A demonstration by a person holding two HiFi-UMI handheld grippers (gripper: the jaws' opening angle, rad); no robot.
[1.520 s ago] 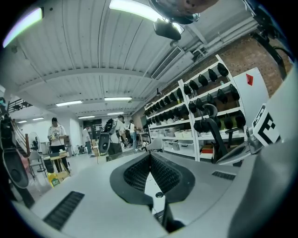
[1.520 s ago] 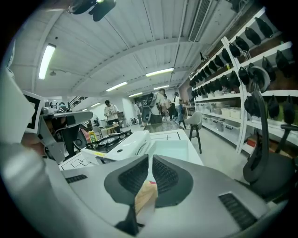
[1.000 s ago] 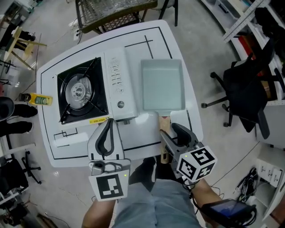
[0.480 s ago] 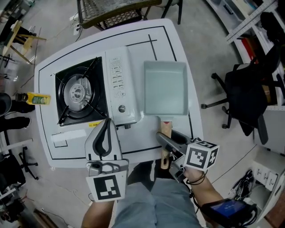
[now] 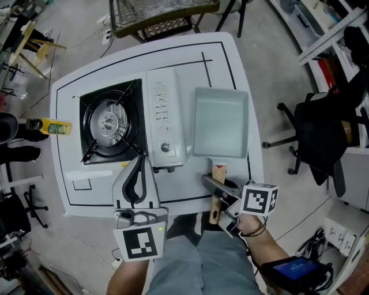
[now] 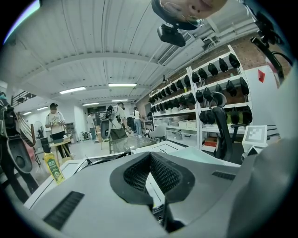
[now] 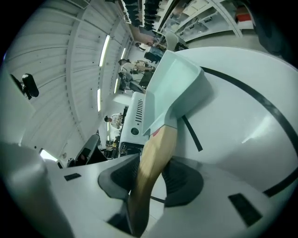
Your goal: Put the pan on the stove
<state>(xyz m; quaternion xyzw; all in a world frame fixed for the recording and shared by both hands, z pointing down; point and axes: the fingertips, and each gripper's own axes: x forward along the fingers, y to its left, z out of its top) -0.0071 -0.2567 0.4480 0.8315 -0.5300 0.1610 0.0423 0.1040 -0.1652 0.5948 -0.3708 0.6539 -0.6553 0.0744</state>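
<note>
The pale green rectangular pan (image 5: 220, 122) rests flat on the white table (image 5: 75, 190), to the right of the portable gas stove (image 5: 109, 122). Its wooden handle (image 5: 217, 184) points toward me. My right gripper (image 5: 214, 183) is rolled onto its side with the handle between its jaws, which have just been closing. In the right gripper view the handle (image 7: 156, 153) lies against one pad of that gripper (image 7: 151, 179), with a sliver of table showing at the other. My left gripper (image 5: 140, 161) hovers at the stove's near edge, shut and empty; its pads (image 6: 160, 173) meet at the tips.
The stove's white control panel (image 5: 162, 118) stands between burner and pan. A yellow bottle (image 5: 51, 126) stands off the table's left side. A black office chair (image 5: 323, 127) is to the right, and a metal-frame chair (image 5: 161, 14) behind the table.
My right gripper has rolled onto its side and dropped slightly, bringing its jaws around the pan handle and narrowing them. The left gripper and the pan have stayed put.
</note>
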